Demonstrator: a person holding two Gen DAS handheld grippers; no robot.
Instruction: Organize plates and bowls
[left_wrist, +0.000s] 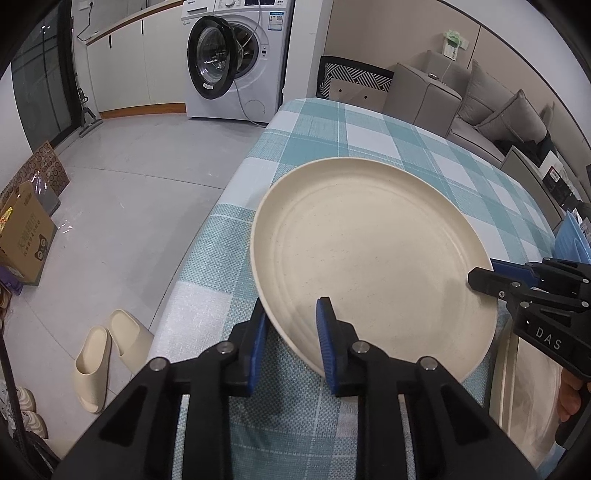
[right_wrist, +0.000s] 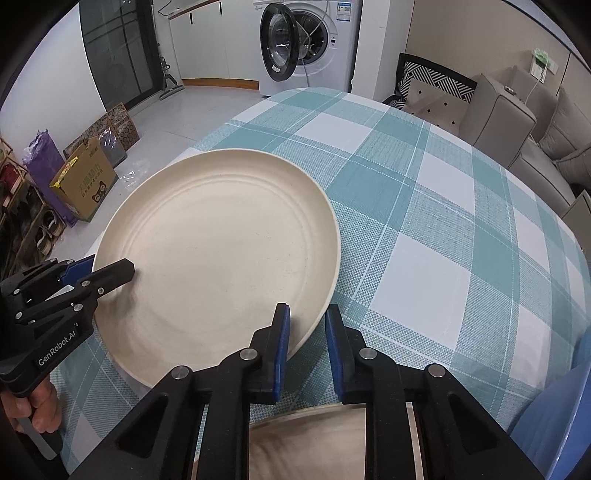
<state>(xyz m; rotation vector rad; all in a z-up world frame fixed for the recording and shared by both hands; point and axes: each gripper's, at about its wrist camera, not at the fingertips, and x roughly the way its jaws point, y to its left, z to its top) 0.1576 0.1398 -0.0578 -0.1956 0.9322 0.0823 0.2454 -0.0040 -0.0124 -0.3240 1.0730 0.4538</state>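
Tablecloth (right_wrist: 424, 229) in teal and white checks covers the whole table, running from the near edge toward 12 o'clock in both wrist views. Beyond it at 12 o'clock stands a white washing machine (left_wrist: 236, 59) with its round door swung open, and a grey sofa (left_wrist: 480, 99) lines the wall toward 2 o'clock. On the floor at 9 o'clock in the left view sits a cardboard box (left_wrist: 26, 240), and a pair of cream slippers (left_wrist: 107, 358) lies at 8 o'clock beside the table edge.

A large cream plate (left_wrist: 373, 258) lies near the table's left side, tilted, with its near rim raised off the cloth. The left gripper (left_wrist: 291, 343) straddles that rim at the plate's 7 o'clock, one blue-padded finger under the edge and one above on the plate's face; whether the pads press the rim I cannot tell. The right gripper (right_wrist: 306, 347) straddles the rim at the plate's 5 o'clock in the same way, fingers partly apart, and contact there is likewise unclear.

A second cream dish (right_wrist: 314, 443) shows partly beneath the right gripper at 6 o'clock, and a blue dish (right_wrist: 554, 424) peeks in at 4 o'clock.
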